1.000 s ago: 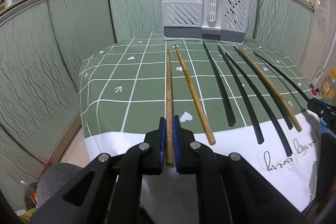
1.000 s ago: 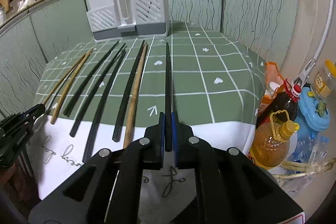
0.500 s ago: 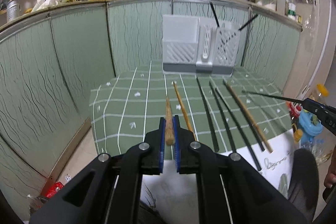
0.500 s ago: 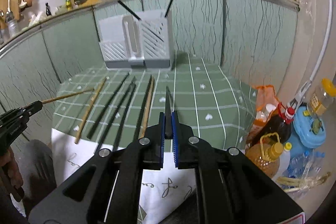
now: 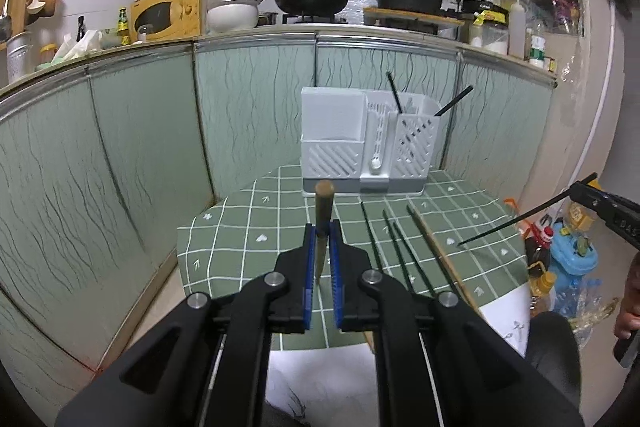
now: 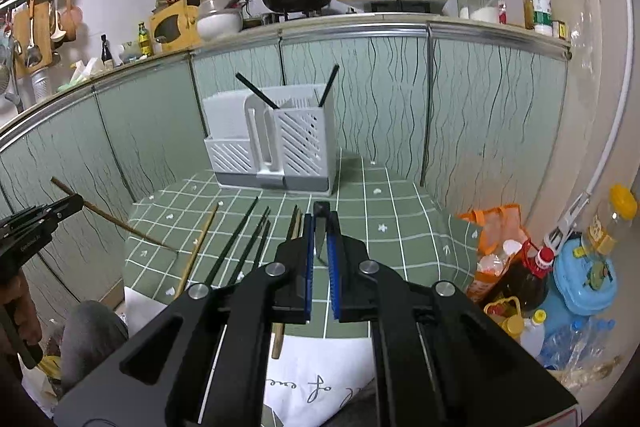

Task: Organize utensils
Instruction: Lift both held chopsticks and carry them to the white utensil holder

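Note:
My left gripper [image 5: 323, 227] is shut on a brown wooden chopstick [image 5: 323, 205], held well above the green checked table [image 5: 248, 227] and pointing toward the white utensil holder [image 5: 366, 143]. My right gripper [image 6: 320, 221] is shut on a black chopstick [image 6: 321, 227], also raised over the table [image 6: 400, 227]. The right gripper and its black chopstick [image 5: 516, 221] show at the right edge of the left wrist view. The left gripper [image 6: 76, 203] with the wooden chopstick [image 6: 116, 225] shows at the left of the right wrist view. Two black chopsticks [image 6: 256, 95] stand in the holder [image 6: 276, 143].
Several black chopsticks [image 6: 234, 241] and two wooden ones [image 6: 198, 247] lie in a row on the table. Oil bottles [image 6: 528, 279], a blue container [image 6: 586, 277] and bags stand on the floor at the right. Green cabinet panels [image 5: 140, 147] rise behind the table. A person's hand [image 5: 630, 303] is at the far right.
Both grippers have lifted their chopsticks off the table and risen. The table and holder now sit lower and farther away, and the kitchen counter has come into view.

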Demonstrator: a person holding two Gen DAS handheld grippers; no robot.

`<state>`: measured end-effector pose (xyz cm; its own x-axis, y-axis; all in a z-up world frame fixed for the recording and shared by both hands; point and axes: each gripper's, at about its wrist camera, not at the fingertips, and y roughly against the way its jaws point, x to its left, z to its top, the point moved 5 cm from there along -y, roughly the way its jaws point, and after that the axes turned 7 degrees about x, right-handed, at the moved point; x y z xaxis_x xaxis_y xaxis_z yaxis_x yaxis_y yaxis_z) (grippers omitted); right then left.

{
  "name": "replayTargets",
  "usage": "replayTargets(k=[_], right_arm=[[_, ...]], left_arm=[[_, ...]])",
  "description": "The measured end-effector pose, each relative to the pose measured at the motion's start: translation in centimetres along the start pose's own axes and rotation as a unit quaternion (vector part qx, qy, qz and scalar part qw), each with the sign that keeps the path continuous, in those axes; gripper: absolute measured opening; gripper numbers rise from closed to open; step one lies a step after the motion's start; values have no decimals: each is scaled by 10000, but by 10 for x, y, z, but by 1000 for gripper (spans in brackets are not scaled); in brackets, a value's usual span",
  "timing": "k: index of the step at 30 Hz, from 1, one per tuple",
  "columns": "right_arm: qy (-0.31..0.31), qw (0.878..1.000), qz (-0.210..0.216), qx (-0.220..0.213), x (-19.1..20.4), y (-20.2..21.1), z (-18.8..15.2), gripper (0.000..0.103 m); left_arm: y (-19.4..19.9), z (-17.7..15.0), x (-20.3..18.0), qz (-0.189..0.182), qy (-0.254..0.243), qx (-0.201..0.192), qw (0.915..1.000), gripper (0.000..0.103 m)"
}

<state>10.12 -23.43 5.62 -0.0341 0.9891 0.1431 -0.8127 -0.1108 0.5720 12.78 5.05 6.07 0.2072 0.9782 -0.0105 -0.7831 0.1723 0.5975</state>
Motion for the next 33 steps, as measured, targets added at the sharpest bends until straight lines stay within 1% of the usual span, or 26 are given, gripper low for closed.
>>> replayTargets(k=[5, 9, 12, 19, 22, 23, 25, 28, 33], right_arm=[[100, 9999, 33, -35, 3, 5, 10, 6], [186, 9998, 68, -59, 8, 8, 16, 6], [181, 9998, 101, -80, 9, 11, 21, 6], [272, 9992, 123, -256, 12, 24, 44, 6], [336, 9988, 145, -321, 14, 28, 57, 6], [352, 9987, 156, -337, 15, 28, 61, 6], [387, 9984, 168, -368, 15, 29, 70, 6], [421, 9981, 184, -406, 15, 27, 83, 6], [386, 9980, 261, -424, 10, 19, 105, 6]], left_arm=[[4, 14, -1, -92, -57, -84, 9999, 8], [2, 19, -1, -223, -43, -82, 9997, 8], [3, 24, -1, -254, -73, -135, 9996, 8], [-3, 46, -5, -423, -107, -241, 9988, 8], [-8, 58, -9, -522, -104, -290, 9982, 8], [-9, 64, -11, -633, -114, -328, 9974, 8], [-11, 74, -16, -727, -182, -373, 9965, 8], [-15, 90, -28, -943, -263, -421, 9943, 8], [-22, 120, -42, -1155, -294, -466, 9918, 8]])
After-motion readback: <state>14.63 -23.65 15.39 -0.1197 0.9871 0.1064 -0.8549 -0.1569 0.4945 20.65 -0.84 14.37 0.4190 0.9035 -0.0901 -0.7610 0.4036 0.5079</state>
